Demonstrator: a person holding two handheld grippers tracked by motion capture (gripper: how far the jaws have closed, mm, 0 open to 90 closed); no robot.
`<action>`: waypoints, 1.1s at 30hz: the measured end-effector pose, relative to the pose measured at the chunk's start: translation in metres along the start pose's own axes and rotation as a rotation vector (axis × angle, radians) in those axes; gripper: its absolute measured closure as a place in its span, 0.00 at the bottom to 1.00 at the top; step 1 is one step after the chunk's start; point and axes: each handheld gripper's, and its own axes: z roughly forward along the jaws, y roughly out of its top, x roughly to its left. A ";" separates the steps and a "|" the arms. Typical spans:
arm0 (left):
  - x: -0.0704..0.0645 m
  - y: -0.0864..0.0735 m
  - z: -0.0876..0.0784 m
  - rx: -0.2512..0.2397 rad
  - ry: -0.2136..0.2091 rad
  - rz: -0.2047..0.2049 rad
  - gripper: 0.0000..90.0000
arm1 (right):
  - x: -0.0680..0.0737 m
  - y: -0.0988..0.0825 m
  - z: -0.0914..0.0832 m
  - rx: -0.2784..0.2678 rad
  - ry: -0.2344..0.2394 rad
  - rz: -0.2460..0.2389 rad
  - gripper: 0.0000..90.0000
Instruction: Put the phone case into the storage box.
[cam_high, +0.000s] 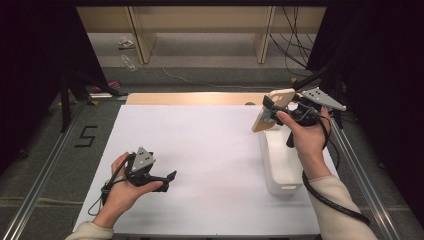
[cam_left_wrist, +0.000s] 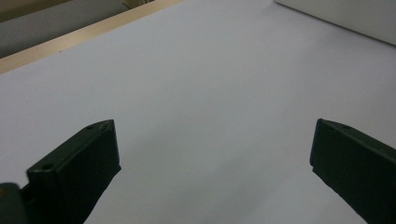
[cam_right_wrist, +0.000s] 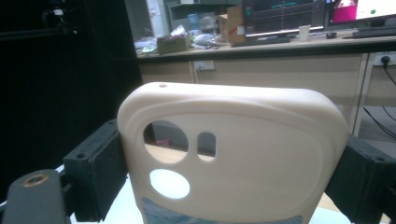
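The cream-coloured soft plastic phone case with round camera cut-outs (cam_right_wrist: 233, 154) is clamped across its width by the right gripper (cam_high: 272, 111), one black jaw pressing on each long edge. In the high view the case (cam_high: 270, 111) is in the air at about two o'clock on the table, above the far end of the white rectangular plastic box (cam_high: 281, 162), and it is tilted, its upper end leaning away from the person.

The work in hand looks like carrying the case to the box or to the sheet. To do it well, I would keep the squeeze even: a thin, bendy shell gripped at its edges may bow or pop out if pressed harder. Level the case before lowering it, then part the jaws only once its lower edge rests on something.

The left gripper (cam_high: 160, 179) lies low at about seven o'clock, its jaws wide apart with nothing between them, over the white paper sheet covering the table (cam_left_wrist: 201, 93). It could steady the box if it slides. A pale wooden strip (cam_high: 190, 98) borders the sheet at twelve o'clock.
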 end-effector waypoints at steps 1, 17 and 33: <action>0.000 0.000 0.000 0.002 -0.001 0.000 0.01 | -0.002 0.000 0.000 -0.001 -0.004 0.001 0.14; 0.001 0.001 -0.001 -0.001 0.002 0.000 0.01 | -0.015 -0.001 -0.002 -0.003 -0.057 0.002 0.14; 0.002 0.000 -0.001 -0.003 0.004 -0.009 0.01 | -0.022 -0.002 -0.003 -0.001 -0.095 0.009 0.14</action>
